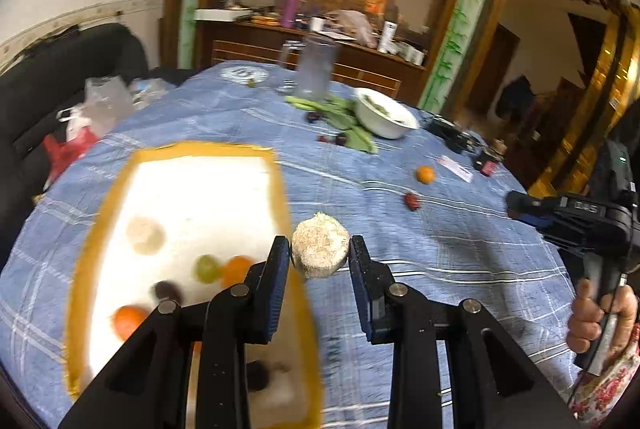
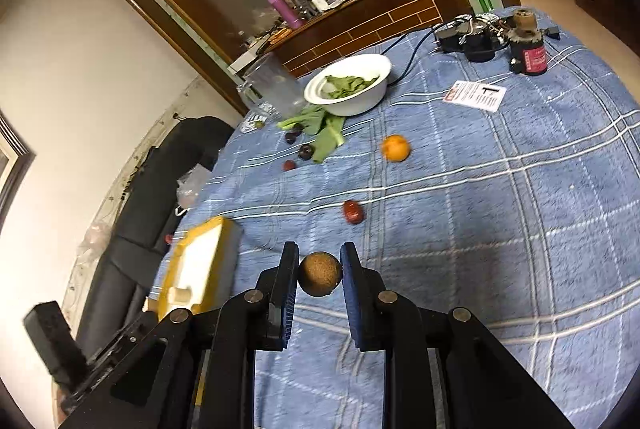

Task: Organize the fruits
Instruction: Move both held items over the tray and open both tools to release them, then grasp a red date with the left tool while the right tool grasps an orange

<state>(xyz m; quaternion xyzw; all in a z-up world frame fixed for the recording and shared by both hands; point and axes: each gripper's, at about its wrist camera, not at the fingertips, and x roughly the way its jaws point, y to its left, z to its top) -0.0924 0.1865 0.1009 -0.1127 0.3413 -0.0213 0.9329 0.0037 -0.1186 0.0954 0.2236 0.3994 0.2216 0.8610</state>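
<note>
The left tongs are clenched on a pale, rough-skinned round fruit, held between the blue pads just past the right edge of the yellow-rimmed tray. The right tongs are likewise clenched, on a small brown ball-shaped fruit, carried above the blue checked cloth of the desk.

Sorting looks partly done. Down and to the left of the left tongs, the tray already holds a pale round fruit, a green one, two oranges and a couple of dark fruits; the tray is blurred, so the exact count is uncertain. From the right wrist view, the tray lies low to the left of the right tongs.

Still loose on the cloth, ahead of both tongs: a red date-like fruit nearest, a little right of the right tongs' line; beyond it an orange; farther still, toward the left, three small dark fruits lying beside green leaves that spill out next to a white bowl.

By my judgement both held fruits are due for the tray, and at least five loose ones remain to collect afterwards. The left one is nearly over the rim; the right one has further to travel leftward.
</note>
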